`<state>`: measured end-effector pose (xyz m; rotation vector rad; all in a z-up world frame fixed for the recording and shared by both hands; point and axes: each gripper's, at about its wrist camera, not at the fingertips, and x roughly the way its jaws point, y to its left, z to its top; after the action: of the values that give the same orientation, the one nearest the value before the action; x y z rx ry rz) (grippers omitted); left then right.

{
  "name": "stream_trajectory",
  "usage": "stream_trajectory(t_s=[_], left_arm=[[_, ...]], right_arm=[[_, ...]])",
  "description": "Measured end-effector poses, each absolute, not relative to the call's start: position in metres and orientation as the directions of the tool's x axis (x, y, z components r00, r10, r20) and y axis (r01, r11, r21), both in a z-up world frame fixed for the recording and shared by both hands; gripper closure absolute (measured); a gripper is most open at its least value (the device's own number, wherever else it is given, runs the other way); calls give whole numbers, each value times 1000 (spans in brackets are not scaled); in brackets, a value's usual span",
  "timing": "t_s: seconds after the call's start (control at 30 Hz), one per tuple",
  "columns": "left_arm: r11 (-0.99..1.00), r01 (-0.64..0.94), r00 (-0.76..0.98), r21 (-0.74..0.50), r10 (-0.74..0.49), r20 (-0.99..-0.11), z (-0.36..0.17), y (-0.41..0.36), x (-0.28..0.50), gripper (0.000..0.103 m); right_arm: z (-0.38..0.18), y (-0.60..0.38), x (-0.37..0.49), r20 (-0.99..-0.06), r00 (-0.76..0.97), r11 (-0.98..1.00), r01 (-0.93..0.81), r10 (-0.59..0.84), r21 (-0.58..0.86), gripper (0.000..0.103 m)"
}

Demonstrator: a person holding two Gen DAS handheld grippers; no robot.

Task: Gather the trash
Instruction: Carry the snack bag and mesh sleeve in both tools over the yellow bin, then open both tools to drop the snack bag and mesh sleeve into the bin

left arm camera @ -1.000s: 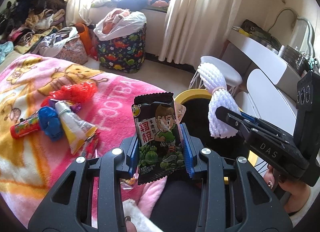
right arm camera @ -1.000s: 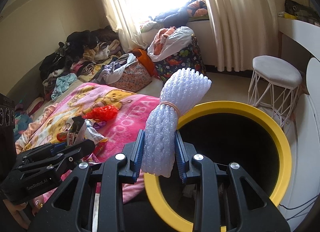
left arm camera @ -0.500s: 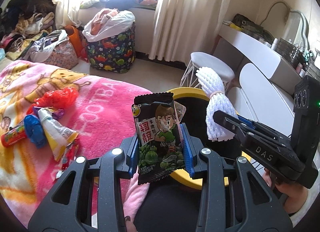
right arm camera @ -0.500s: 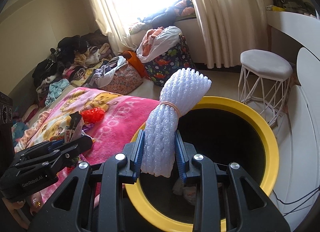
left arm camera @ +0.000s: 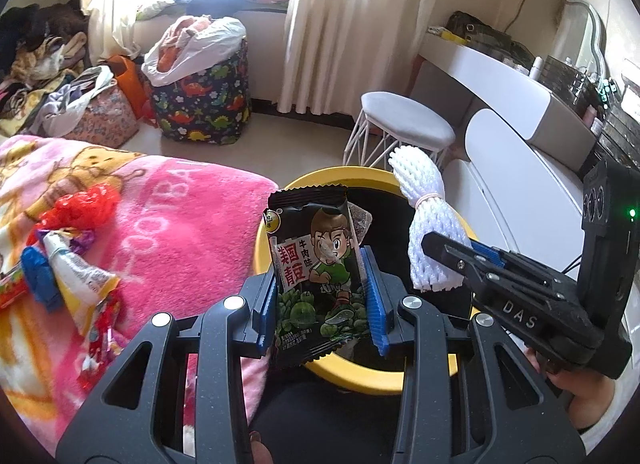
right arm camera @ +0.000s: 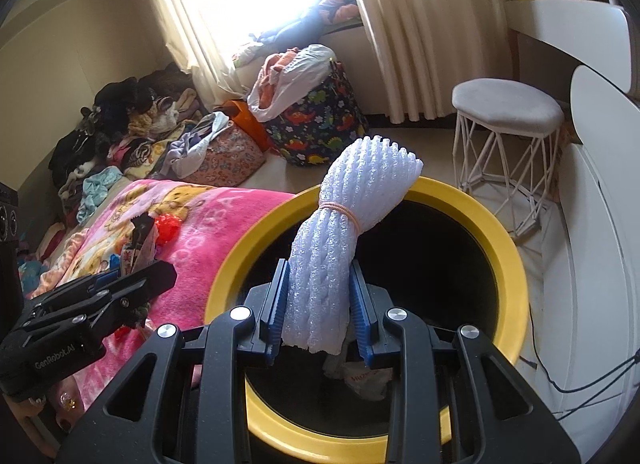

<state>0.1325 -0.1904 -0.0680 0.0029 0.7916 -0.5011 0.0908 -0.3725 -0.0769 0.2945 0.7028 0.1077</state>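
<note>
Pink blanket [left arm camera: 180,223] flanks bin [right arm camera: 504,264]; left gripper [left arm camera: 322,296] grips wrapper [left arm camera: 316,284], right gripper [right arm camera: 320,304] foam [right arm camera: 340,248].

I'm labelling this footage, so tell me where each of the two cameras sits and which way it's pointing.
Left wrist: rides the left hand-held gripper, angled down past its black snack packet with a cartoon boy toward the pink blanket; the right hand-held gripper and a hand show.
Right wrist: rides the right hand-held gripper, looking down past its white foam net bundle into the yellow-rimmed black bin; the left hand-held gripper shows.
Shared: bin, blanket, bundle, white stool.
</note>
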Motion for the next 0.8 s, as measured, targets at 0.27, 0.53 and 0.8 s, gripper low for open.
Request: stream_trajectory(t_s=[0.27, 0.53, 0.8], left_arm=[[875, 453, 578, -173, -436, -690, -73, -207, 145, 74], [870, 464, 574, -167, -439, -692, -73, -221, 162, 73], [865, 471, 562, -174, -446, -696, -75, -229, 171, 73]], right_arm=[[-85, -383, 86, -638, 748, 951, 31, 183, 309, 75], [-89, -382, 87, -646, 740, 948, 35, 188, 316, 75], [-92, -383, 90, -651, 735, 948, 35, 190, 315, 73]])
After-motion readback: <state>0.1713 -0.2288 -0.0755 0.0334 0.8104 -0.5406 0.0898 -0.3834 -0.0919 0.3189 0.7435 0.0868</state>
